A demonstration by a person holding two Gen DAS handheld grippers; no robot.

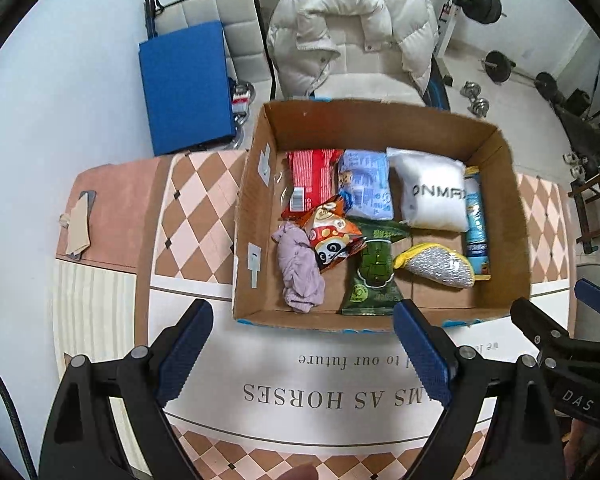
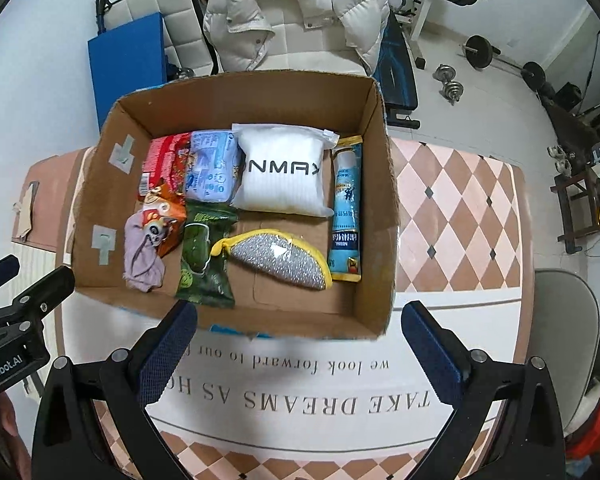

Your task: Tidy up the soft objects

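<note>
Eight soft items lie inside an open cardboard box that stands on a table covered in a pink and brown diamond pattern. Along the far wall of the box sit a red snack packet, a pale blue tissue pack and a white pouch printed with dark letters, side by side and touching. Against the right wall lies a long blue and yellow sachet, set lengthwise. Nearer the front, a crumpled lilac cloth lies by the left wall, with an orange panda-printed packet overlapping its upper edge; a dark green packet lies beside that, and a silver scrubber with yellow trim rests just right of the green one. Both tools hover on the near side of the box, over a white panel with printed lettering: the left gripper has its blue-padded fingers spread wide and holds nothing, and the right gripper is likewise spread wide and holds nothing. Behind the box a cream puffer jacket is draped over a chair.
</note>
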